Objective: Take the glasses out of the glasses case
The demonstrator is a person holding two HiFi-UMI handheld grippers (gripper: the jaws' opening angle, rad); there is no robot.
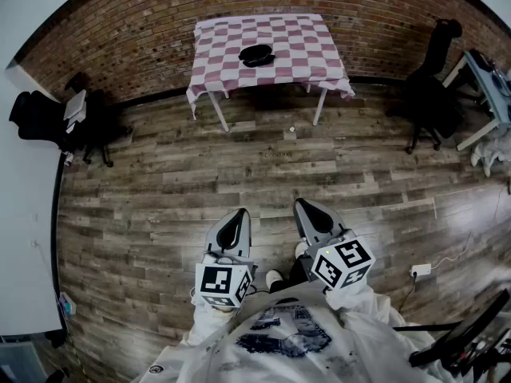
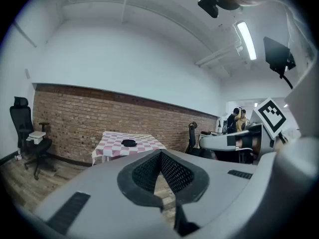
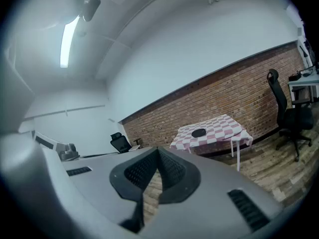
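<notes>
A black glasses case (image 1: pixel 257 55) lies shut near the middle of a table with a red-and-white checked cloth (image 1: pixel 303 66), far across the room by the brick wall. The same case (image 2: pixel 128 143) shows small in the left gripper view, and the case (image 3: pixel 198 132) shows in the right gripper view too. My left gripper (image 1: pixel 237 215) and right gripper (image 1: pixel 302 207) are held close to the person's body, side by side, far from the table. Both have their jaws shut with nothing between them. No glasses are visible.
Wooden plank floor (image 1: pixel 263 166) stretches between me and the table. A black office chair (image 1: pixel 48 118) stands at the left wall, another black chair (image 1: pixel 435 86) and a desk (image 1: pixel 489 78) at the right. People stand far off (image 2: pixel 238 118) in the left gripper view. A cable and plug (image 1: pixel 421 270) lie on the floor at right.
</notes>
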